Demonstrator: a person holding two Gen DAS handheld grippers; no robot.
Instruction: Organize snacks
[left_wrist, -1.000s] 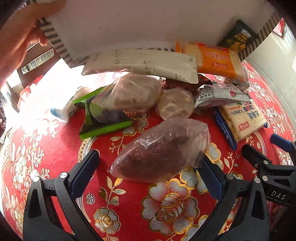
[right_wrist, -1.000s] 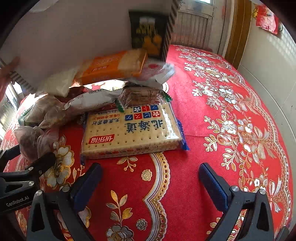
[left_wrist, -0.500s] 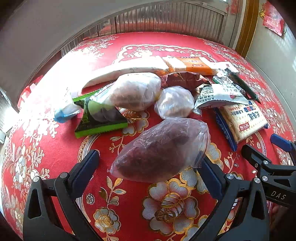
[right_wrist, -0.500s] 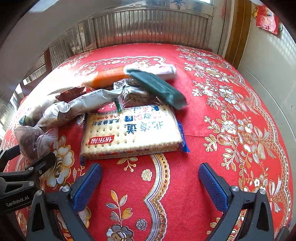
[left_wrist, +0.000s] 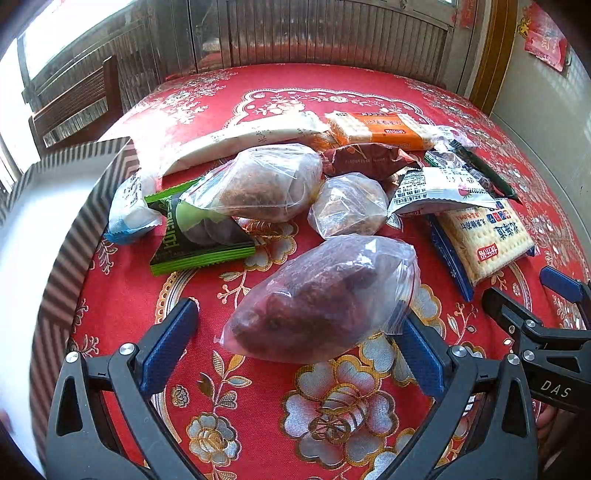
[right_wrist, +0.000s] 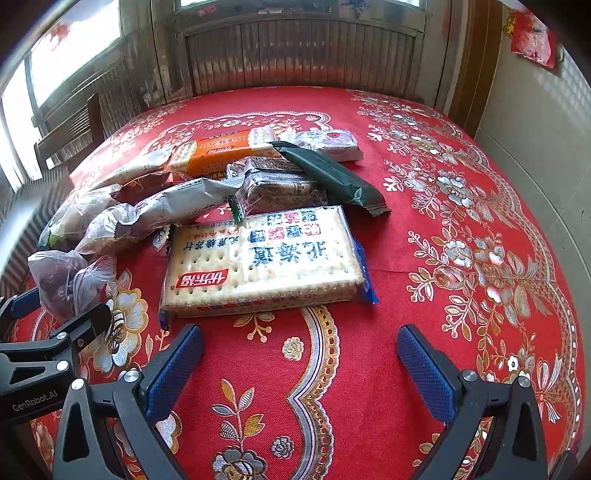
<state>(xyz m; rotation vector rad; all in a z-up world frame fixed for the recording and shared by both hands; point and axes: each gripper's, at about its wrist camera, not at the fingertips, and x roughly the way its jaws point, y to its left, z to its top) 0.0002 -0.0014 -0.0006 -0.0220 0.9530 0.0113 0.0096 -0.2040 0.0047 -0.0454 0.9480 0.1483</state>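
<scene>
A pile of snacks lies on a red floral tablecloth (left_wrist: 258, 406). My left gripper (left_wrist: 295, 343) is open, its jaws on either side of a clear bag of dark red dried fruit (left_wrist: 321, 299). Behind it lie two more clear bags (left_wrist: 269, 181), a green packet (left_wrist: 195, 232), a long white packet (left_wrist: 236, 136) and an orange cracker pack (left_wrist: 376, 129). My right gripper (right_wrist: 299, 354) is open and empty, just short of a large cracker pack (right_wrist: 262, 262). A dark green packet (right_wrist: 328, 177) lies behind it.
A white box with striped edges (left_wrist: 48, 229) sits at the far left of the left wrist view. A wooden chair (left_wrist: 74, 99) stands beyond the table's left edge. A wall (right_wrist: 535, 166) runs along the right. The cloth to the right of the pile is bare (right_wrist: 461, 240).
The striped white box that was tipped above the pile has been moved away to the left. The snacks have dropped onto the cloth. Both grippers have stayed still.
</scene>
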